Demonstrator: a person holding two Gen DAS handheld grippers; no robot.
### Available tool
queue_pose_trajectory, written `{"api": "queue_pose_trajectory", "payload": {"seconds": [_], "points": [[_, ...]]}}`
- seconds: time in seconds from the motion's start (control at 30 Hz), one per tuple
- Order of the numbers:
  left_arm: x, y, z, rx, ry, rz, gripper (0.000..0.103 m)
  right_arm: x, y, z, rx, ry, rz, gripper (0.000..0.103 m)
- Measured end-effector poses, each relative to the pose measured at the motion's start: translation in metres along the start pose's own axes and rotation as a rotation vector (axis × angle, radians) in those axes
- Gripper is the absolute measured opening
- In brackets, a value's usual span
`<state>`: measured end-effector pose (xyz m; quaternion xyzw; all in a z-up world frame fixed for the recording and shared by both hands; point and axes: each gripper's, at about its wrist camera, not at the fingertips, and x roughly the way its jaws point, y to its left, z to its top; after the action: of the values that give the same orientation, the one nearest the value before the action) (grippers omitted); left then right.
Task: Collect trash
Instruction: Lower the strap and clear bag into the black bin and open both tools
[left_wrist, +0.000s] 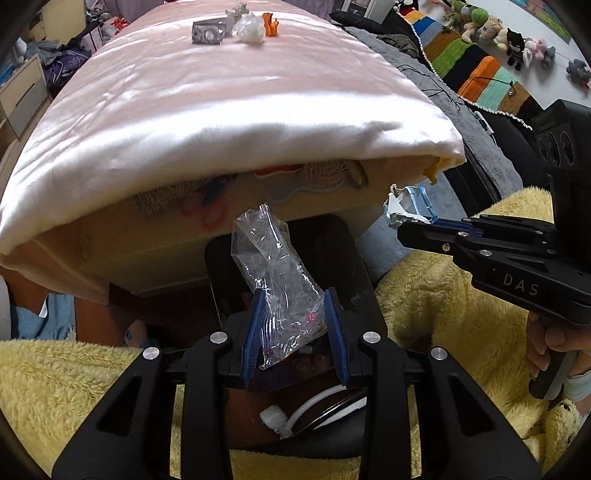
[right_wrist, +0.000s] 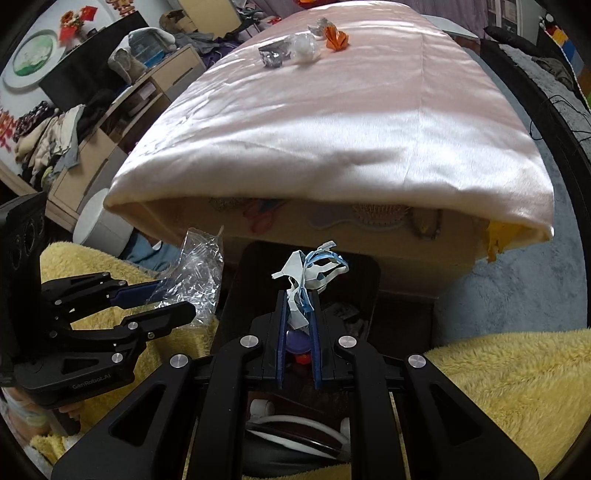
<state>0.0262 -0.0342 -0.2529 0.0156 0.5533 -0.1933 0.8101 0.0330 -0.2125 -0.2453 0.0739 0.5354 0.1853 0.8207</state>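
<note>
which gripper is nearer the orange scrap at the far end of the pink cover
Neither clearly. The left gripper, shut on a clear plastic wrapper, and the right gripper, shut on a blue and white scrap, both hang over the dark bin, far from the orange scrap.

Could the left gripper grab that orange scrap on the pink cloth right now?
Probably not: the left gripper is already shut on a clear plastic bag, and the orange scrap lies far across the pink cloth.

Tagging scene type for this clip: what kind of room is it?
Most likely a lived-in bedroom: a pink satin cover over a low surface, plush toys hung along the wall, clothes heaped on low cabinets.
</note>
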Motion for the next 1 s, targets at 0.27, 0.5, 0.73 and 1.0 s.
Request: {"api": "queue_pose_trajectory", "payload": {"seconds": [0.27,0.5,0.73,1.0], "points": [[0.026,0.003,-0.009,-0.028,0.063,-0.020,0.031,0.022,0.004,-0.006,-0.002,0.065,0.006,0.012],[0.037,0.003,-0.011,-0.044,0.101,-0.033,0.033,0.036,0.005,-0.006,0.005,0.108,0.003,0.015],[0.043,0.010,-0.014,-0.053,0.117,-0.053,0.039,0.038,0.004,-0.002,0.020,0.122,-0.010,0.022],[0.034,0.014,-0.012,-0.067,0.085,-0.025,0.059,0.031,-0.001,0.004,0.045,0.092,-0.021,0.048]]}}
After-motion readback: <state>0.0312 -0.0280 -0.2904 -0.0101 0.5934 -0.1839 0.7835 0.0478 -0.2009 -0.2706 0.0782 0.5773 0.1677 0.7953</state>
